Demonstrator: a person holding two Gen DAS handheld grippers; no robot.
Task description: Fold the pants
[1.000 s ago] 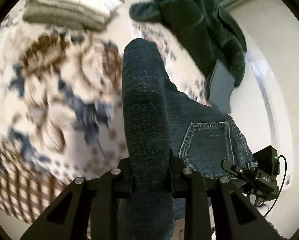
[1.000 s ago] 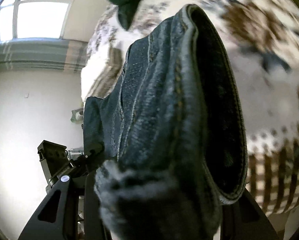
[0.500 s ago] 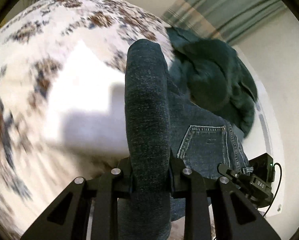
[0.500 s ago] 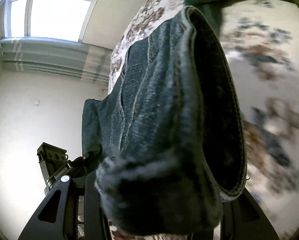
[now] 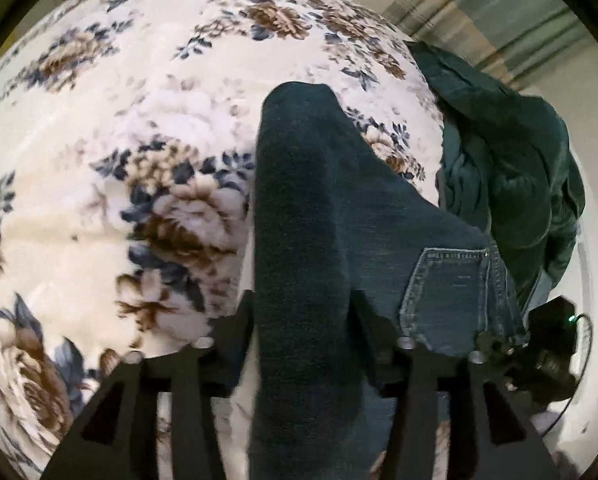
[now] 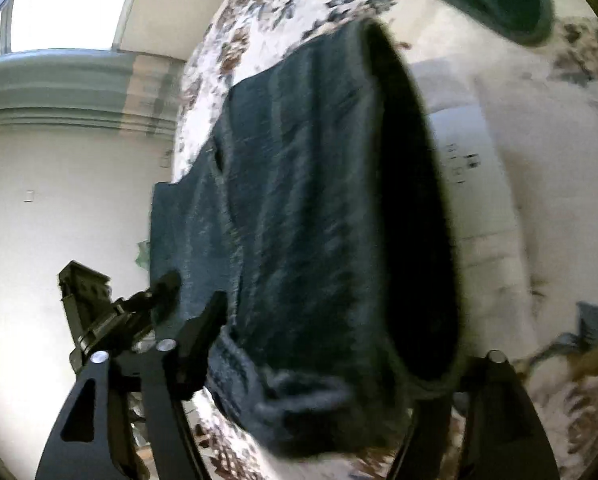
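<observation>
The dark blue jeans [image 5: 299, 200] lie folded on the floral bedspread [image 5: 139, 120], back pocket [image 5: 451, 292] facing up. A thick fold of denim runs between the fingers of my left gripper [image 5: 303, 320], whose jaws are opening and stand a little off the cloth. In the right wrist view the waistband end of the jeans [image 6: 319, 220] bulges between the fingers of my right gripper [image 6: 339, 340], which is also opening. One right finger [image 6: 211, 320] shows beside the denim; the other is mostly hidden behind it.
A dark green garment [image 5: 507, 168] is heaped at the bed's far right edge, just beyond the jeans. A white sheet [image 6: 471, 184] lies on the bed right of the waistband. Striped curtain [image 5: 499, 4] and a pale wall [image 6: 59, 200] lie past the edge.
Both grippers swept across the bed with the jeans and came lower; the folded towel stack left the left view. Both pairs of jaws have widened from their tight grip on the denim.
</observation>
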